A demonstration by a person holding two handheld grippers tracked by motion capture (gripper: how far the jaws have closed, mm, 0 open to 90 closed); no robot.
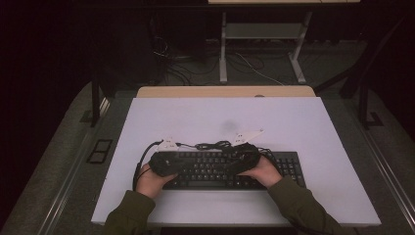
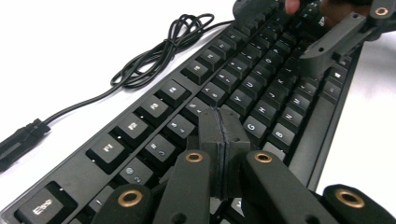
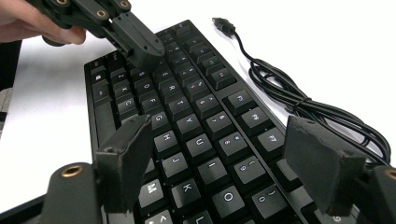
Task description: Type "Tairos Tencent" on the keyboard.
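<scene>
Two handheld black two-jaw grippers are over one black full-size plastic keyboard (image 1: 230, 169), which lies flat on the white rectangular tabletop (image 1: 274, 117), near its front edge and roughly centred. Left gripper (image 2: 223, 128): jaws pressed together, nothing between them, tips down on or just above the keys near the upper letter rows, left part of the board; exact contact hard to tell. In the right gripper view the same left gripper (image 3: 140, 46) comes in from top left, closed tip over the far keys, with the person's left hand (image 3: 28, 23) behind it. Right gripper (image 3: 229, 163): jaws spread wide, nothing held, hovering over the middle letter keys, with I, K, O and J visible between the pads. In the high view the left gripper (image 1: 164, 161) and right gripper (image 1: 244, 156) sit over the keyboard's left and centre-right areas, both forearms in olive green sleeves (image 1: 127, 215). The keyboard's thin black USB cable (image 3: 299, 100) lies bundled in loose loops on the tabletop just behind the keyboard, with its plug end (image 3: 223, 24) free on the table.
</scene>
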